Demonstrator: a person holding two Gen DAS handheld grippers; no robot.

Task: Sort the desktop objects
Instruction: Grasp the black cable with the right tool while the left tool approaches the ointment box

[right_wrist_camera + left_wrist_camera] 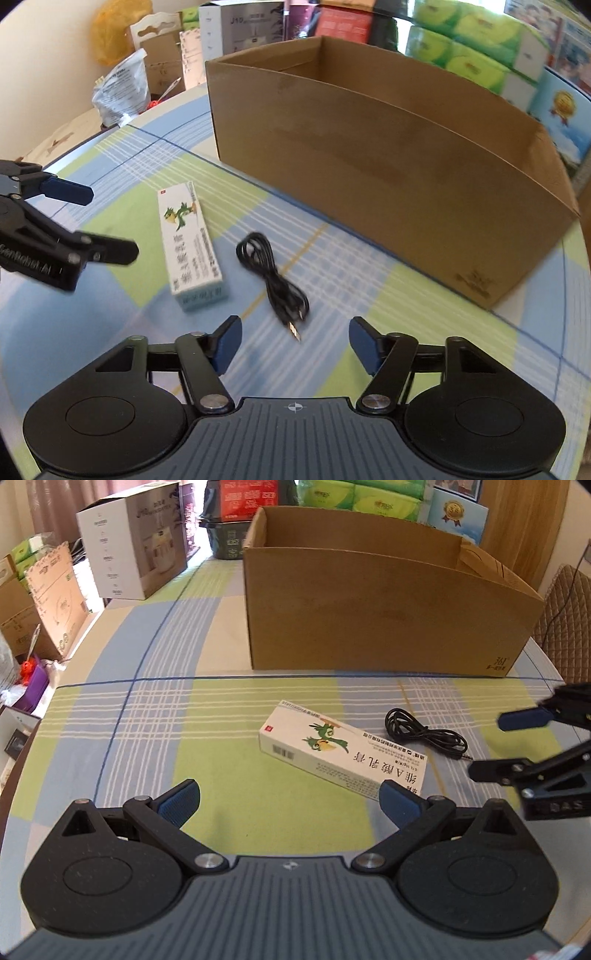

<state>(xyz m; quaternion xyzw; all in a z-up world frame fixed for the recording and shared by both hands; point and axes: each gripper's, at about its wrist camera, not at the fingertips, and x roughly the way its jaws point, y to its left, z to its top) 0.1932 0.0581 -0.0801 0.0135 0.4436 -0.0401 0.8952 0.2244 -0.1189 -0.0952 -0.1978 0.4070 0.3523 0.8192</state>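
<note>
Ointment carton (341,747): lies flat on the checked tablecloth (221,738), near side of the open cardboard box (384,616), well apart from it. Long, slim, printed card; judged light and fairly stiff, liable to dent if squeezed hard. Best hold is across the two long sides, near the middle.

Black cable (275,275): loosely coiled, just to the right of the carton and not touching it; its plug end points toward the near edge. Judged very light and limp; loops will sag and may trail or snag on the box rim. Best hold is across the bunched middle of the coil, not the plug.

Cardboard box: stands at the far side of the table, top open; what shows of the interior looks bare, the floor is hidden.

Left gripper (290,803): hovers low over the cloth, pointed toward the box; fingers spread wide, nothing between them. The near end of the carton lies just ahead of its right pad (397,805).

Right gripper (295,345): hovers above the cloth, fingers set well apart and empty; the cable plug lies just ahead of the gap.

Progress: both items are outside the box; sorting judged not yet begun for them.

Risk: carton and cable lie close together, so the two grippers may crowd each other.
</note>
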